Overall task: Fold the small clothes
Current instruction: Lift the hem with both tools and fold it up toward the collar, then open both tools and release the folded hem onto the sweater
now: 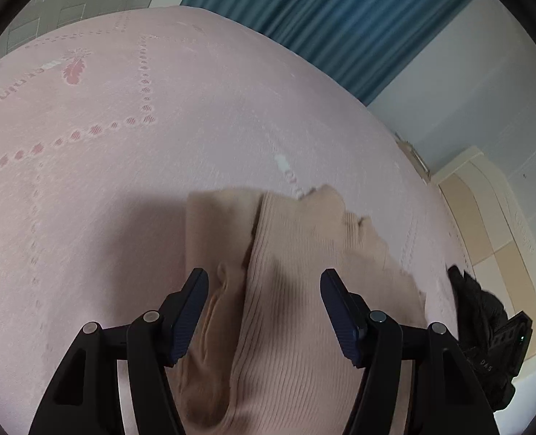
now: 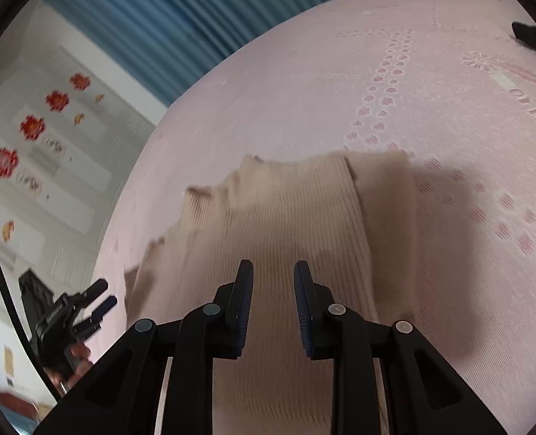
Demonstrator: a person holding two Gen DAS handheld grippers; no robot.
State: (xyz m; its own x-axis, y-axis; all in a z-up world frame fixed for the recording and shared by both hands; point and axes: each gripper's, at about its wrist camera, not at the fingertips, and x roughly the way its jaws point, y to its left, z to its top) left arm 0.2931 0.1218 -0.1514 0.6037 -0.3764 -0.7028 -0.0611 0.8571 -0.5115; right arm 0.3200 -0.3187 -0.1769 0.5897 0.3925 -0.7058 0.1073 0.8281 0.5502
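Note:
A beige ribbed knit garment [image 1: 297, 272] lies folded on the pink bed cover [image 1: 123, 181], one side flap turned over the middle. My left gripper [image 1: 264, 279] hovers over its near part, jaws wide open and empty. In the right wrist view the same garment [image 2: 286, 217] lies below my right gripper [image 2: 273, 272], whose jaws are partly open with nothing between them. The left gripper also shows in the right wrist view [image 2: 86, 308] at the left edge of the bed.
The pink bed cover [image 2: 376, 90] has a dotted pattern and a feather motif [image 1: 74, 70]. A black glove-like object [image 1: 485, 326] lies at the right bed edge. Blue curtain [image 1: 340, 18] and a cream headboard [image 1: 493, 224] stand beyond the bed.

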